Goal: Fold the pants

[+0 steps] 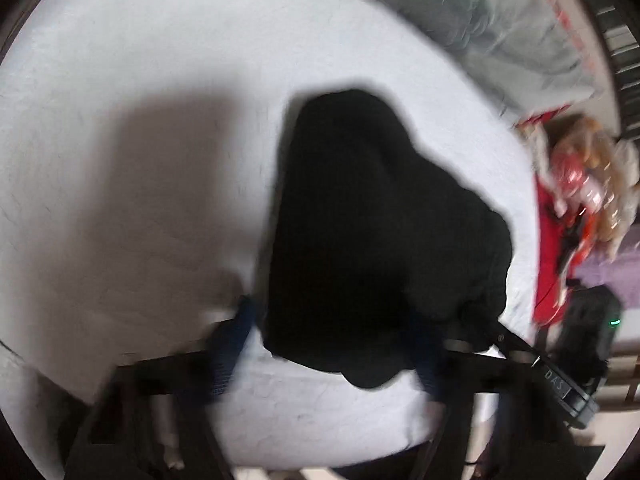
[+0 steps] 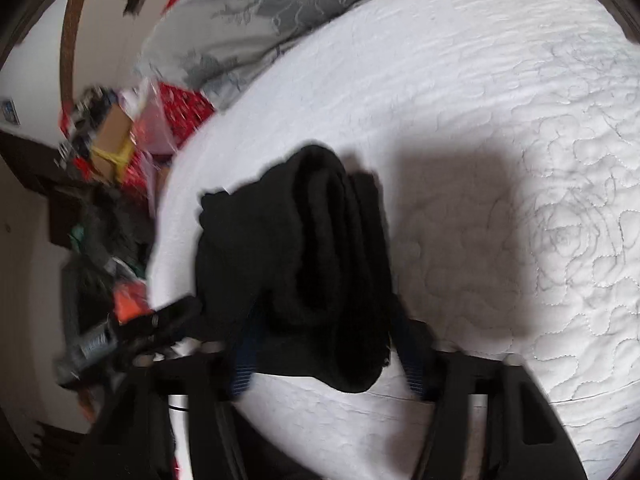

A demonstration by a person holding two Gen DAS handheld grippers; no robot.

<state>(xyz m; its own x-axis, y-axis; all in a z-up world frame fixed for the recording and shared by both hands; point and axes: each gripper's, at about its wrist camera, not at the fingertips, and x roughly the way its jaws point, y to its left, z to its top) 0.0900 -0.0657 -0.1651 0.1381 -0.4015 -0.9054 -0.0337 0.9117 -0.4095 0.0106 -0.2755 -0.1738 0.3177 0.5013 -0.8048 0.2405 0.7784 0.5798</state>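
Note:
The black pants (image 1: pixel 360 220) lie in a thick folded bundle on the white quilted mattress (image 1: pixel 120 80). My left gripper (image 1: pixel 332 336) straddles the near end of the bundle. Its right finger is under the cloth, and a thin strip of mattress shows beside its left finger (image 1: pixel 236 340). In the right wrist view the same pants (image 2: pixel 312 248) show stacked folds. My right gripper (image 2: pixel 328 356) is shut on their near end, with cloth filling the gap between its fingers. Each view is blurred, and each shows the other gripper's body at its edge.
A grey flowered duvet (image 2: pixel 280 8) is bunched at the far side of the mattress (image 2: pixel 500 100). Red fabric, boxes and toys (image 1: pixel 568 200) are piled beside the bed, also seen as clutter (image 2: pixel 116 148). The mattress edge runs close to the bundle on that side.

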